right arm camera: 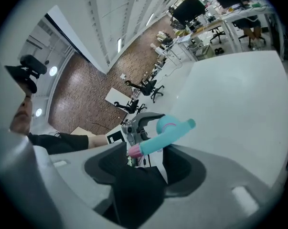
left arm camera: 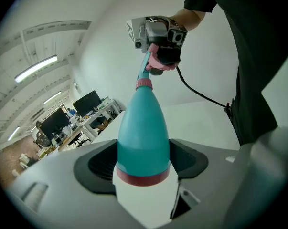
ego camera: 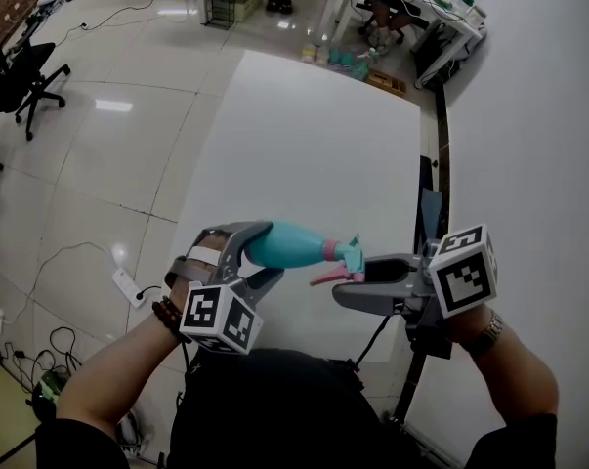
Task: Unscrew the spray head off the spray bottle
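Teal spray bottle (ego camera: 296,245) clamped in left hand-held gripper (ego camera: 266,253), spray head (ego camera: 349,255) between parted jaws of right hand-held gripper (ego camera: 357,279)

Bottle (ego camera: 286,244) looked smooth plastic, faintly glossy; spray head (ego camera: 348,258) likewise plastic. Pads (left arm camera: 98,163) were ribbed, matt, rubbery. Table (ego camera: 304,135) was matt; floor (ego camera: 128,145) was glossy tile.

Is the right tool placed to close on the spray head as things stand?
Probably yes. The spray head lies between the right tool's open jaws with nothing in the way, and the left tool grips the spray bottle.
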`<action>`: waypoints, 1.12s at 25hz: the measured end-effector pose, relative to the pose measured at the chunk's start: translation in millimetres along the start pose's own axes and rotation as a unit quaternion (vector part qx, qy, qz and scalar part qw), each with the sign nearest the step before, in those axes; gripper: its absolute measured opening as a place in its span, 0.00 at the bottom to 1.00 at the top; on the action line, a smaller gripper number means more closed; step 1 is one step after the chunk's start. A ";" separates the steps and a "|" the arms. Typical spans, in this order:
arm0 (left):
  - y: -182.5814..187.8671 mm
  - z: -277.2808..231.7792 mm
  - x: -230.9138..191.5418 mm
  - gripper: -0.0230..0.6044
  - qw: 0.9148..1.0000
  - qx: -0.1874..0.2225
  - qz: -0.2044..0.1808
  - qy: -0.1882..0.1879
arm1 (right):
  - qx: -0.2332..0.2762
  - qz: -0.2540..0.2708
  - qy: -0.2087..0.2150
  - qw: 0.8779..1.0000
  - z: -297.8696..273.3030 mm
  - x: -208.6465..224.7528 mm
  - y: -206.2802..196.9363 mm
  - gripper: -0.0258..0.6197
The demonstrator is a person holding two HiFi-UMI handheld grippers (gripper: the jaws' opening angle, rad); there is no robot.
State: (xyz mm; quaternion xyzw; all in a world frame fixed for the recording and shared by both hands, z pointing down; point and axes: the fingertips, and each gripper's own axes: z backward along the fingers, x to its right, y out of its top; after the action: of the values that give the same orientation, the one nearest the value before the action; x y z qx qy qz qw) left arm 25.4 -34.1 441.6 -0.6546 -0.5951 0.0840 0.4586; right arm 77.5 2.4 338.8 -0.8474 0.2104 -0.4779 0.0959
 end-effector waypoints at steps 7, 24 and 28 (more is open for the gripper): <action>-4.2 0.4 6.5 0.61 1.000 0.000 -0.015 -0.007 | -0.018 0.034 0.012 0.999 -3.0 -13.7 2.8 0.38; 13.1 5.7 1.1 0.61 0.991 0.073 0.108 -0.013 | -0.005 0.152 0.024 0.988 10.8 -50.2 17.1 0.38; 17.4 8.7 -0.8 0.61 0.987 0.089 0.130 -0.014 | 0.046 0.235 0.017 0.971 36.7 -71.2 37.6 0.38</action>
State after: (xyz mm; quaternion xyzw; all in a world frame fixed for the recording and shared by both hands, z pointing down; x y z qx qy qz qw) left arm 31.7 -28.2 424.1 -0.6816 -0.5018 0.2049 0.4916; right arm 66.3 -0.7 251.1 -0.7603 0.3836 -0.4657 0.2406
